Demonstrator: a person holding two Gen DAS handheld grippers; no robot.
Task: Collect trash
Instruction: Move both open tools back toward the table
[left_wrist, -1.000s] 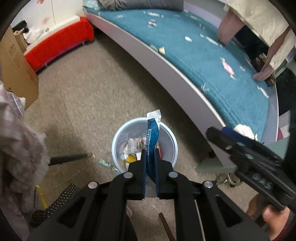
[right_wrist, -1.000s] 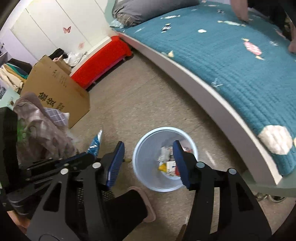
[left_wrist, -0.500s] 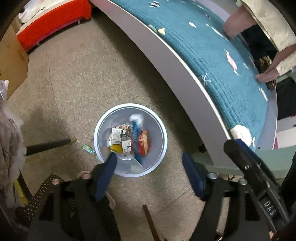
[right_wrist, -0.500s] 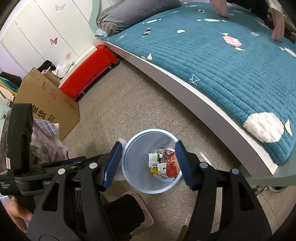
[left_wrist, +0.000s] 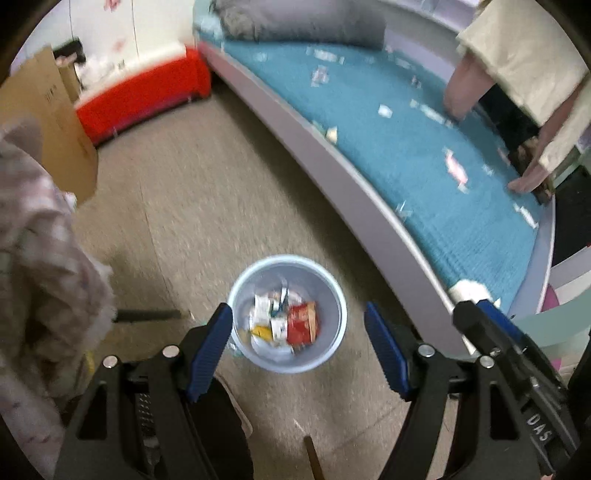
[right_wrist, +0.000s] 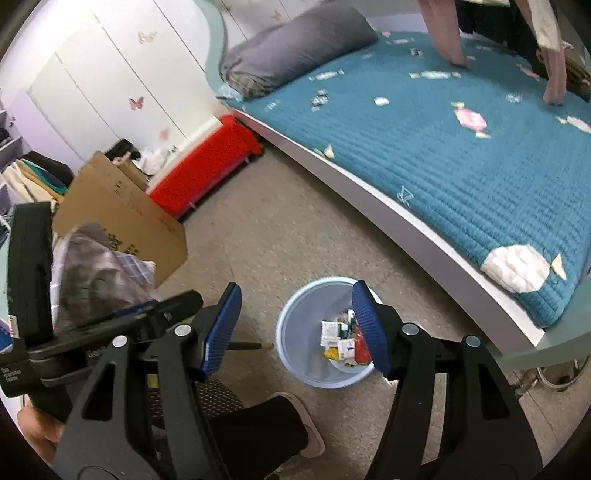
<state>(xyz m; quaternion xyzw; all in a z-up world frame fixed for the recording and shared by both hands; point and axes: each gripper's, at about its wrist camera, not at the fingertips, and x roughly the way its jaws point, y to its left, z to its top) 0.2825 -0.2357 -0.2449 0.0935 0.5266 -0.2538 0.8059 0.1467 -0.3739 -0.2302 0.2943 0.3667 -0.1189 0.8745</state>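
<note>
A pale blue waste bin (left_wrist: 334, 295) stands on the floor by the bed and holds several wrappers, one of them red (left_wrist: 302, 325). It also shows in the right wrist view (right_wrist: 295, 314). My left gripper (left_wrist: 298, 345) is open and empty above the bin. My right gripper (right_wrist: 295, 328) is open and empty, also above the bin. Several small wrappers (right_wrist: 468, 119) lie scattered on the teal bed cover (right_wrist: 461, 166).
A grey pillow (right_wrist: 295, 55) lies at the head of the bed. A red bench (right_wrist: 207, 162) and a cardboard box (right_wrist: 122, 214) stand at the left by white wardrobes. A heap of clothes (left_wrist: 40, 266) is at the left. Someone's arms (right_wrist: 554, 55) reach onto the bed.
My left gripper was shut on a blue wrapper over the bin one second ago. It opened, the wrapper fell into the bin, and both grippers tilted up toward the bed.
</note>
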